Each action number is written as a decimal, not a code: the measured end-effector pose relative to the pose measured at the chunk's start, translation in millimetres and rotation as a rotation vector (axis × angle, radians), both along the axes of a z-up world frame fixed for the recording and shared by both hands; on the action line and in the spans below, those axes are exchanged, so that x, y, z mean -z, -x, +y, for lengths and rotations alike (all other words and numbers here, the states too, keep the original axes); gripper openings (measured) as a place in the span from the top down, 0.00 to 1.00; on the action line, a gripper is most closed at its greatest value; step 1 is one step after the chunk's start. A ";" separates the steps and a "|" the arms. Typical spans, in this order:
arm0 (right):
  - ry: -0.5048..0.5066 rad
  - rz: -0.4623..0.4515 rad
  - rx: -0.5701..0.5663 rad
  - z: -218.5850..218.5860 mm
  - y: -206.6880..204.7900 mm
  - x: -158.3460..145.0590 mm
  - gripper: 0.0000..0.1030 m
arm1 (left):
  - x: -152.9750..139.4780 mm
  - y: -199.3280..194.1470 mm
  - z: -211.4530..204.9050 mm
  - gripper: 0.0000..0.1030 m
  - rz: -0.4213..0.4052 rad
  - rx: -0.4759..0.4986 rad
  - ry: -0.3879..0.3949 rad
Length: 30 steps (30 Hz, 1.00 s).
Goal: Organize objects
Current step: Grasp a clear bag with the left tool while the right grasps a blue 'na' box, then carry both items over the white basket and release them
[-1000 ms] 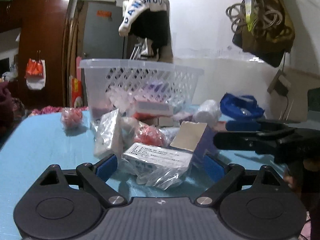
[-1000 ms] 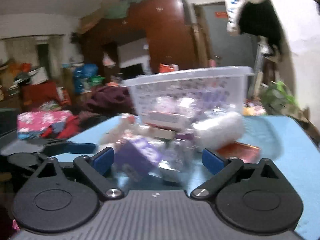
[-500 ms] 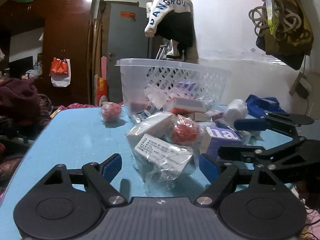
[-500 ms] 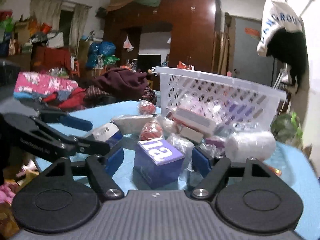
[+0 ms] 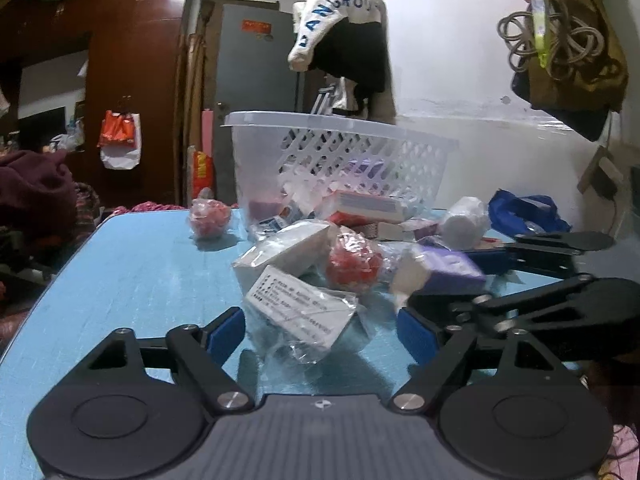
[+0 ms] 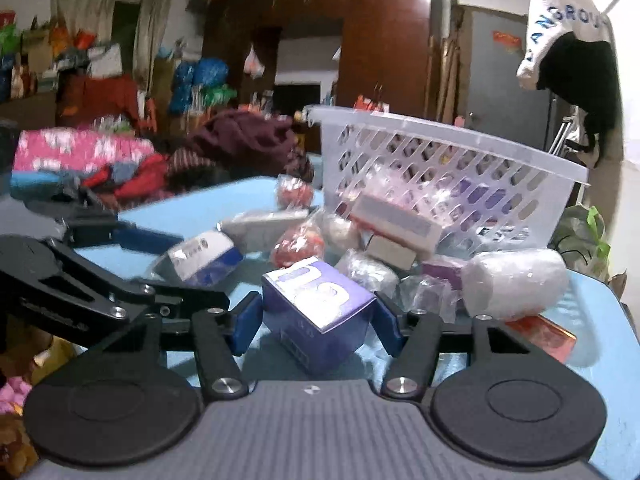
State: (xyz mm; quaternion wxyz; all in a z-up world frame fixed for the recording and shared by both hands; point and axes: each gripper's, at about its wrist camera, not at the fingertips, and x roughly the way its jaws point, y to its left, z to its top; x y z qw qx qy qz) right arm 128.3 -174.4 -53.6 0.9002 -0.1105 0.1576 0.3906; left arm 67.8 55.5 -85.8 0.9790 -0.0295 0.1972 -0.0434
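A white lattice basket (image 5: 340, 152) lies at the back of the blue table (image 5: 132, 264), several packets spilling from it. My left gripper (image 5: 320, 330) is open around a bagged white box with printed text (image 5: 298, 310). My right gripper (image 6: 318, 316) has its blue pads against both sides of a purple box (image 6: 320, 300), which rests on the table; it also shows in the left wrist view (image 5: 444, 270). The basket shows in the right wrist view (image 6: 448, 176) too.
A red bagged ball (image 5: 210, 218) lies apart at the left of the pile, another (image 5: 352, 262) within it. A white wrapped roll (image 6: 516, 282) and a red flat pack (image 6: 540, 334) lie at the right. Clothes pile up beyond the table's left edge.
My right gripper has moved in and closed onto the purple box. My left gripper has come closer to the bagged white box, still open.
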 end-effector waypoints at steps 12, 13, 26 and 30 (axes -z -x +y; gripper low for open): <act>-0.272 0.032 0.034 -64.6 16.2 -15.4 0.39 | 5.1 32.8 13.8 0.50 -0.133 -0.040 0.046; -0.281 0.043 0.042 -66.7 12.9 -15.5 0.39 | 1.9 35.0 16.1 0.50 -0.151 -0.040 0.057; -0.298 -0.083 0.117 -41.9 -70.9 -118.5 0.39 | -127.8 -80.5 25.7 0.50 -0.275 0.100 0.147; -0.183 -0.114 0.198 -7.6 -121.3 -140.8 0.39 | -146.2 -149.7 15.4 0.50 -0.193 0.075 0.119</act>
